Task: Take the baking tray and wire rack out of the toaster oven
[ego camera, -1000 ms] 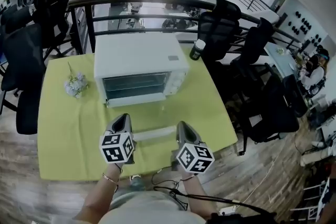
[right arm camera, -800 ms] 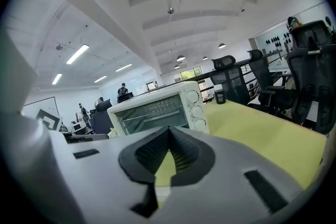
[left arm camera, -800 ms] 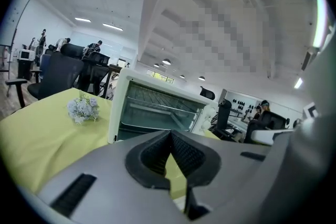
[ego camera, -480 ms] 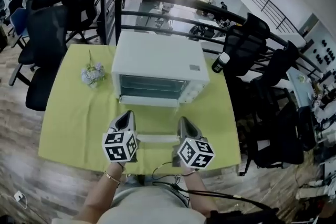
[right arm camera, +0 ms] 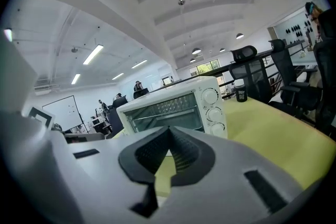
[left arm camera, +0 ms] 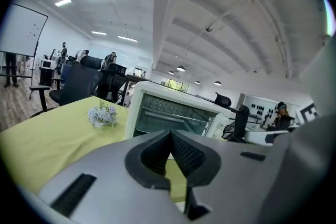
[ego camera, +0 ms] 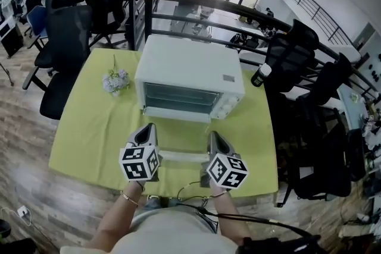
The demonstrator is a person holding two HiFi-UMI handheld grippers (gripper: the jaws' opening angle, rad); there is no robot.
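A white toaster oven (ego camera: 189, 76) stands at the middle back of the yellow-green table (ego camera: 89, 134), its front facing me. Its cavity shows a wire rack (left arm camera: 168, 115), also seen as the wire rack (right arm camera: 163, 112) from the right; I cannot make out a baking tray. A white bar (ego camera: 181, 156), seemingly the handle of the lowered door, lies between my grippers. The left gripper (ego camera: 146, 131) and the right gripper (ego camera: 214, 137) sit side by side in front of the oven and point at it. Both are shut with nothing between the pads, as the left gripper (left arm camera: 170, 136) and right gripper (right arm camera: 169, 131) show.
A small bunch of pale flowers (ego camera: 115, 81) lies left of the oven. A dark bottle (ego camera: 259, 75) stands at its right rear. A black railing (ego camera: 196, 6) runs behind the table, with office chairs (ego camera: 65, 50) to the left and chairs (ego camera: 309, 98) to the right.
The head view has swung, so the oven now sits further right and more square in the picture. The right gripper has shifted sideways a little. Both grippers stay shut before the oven.
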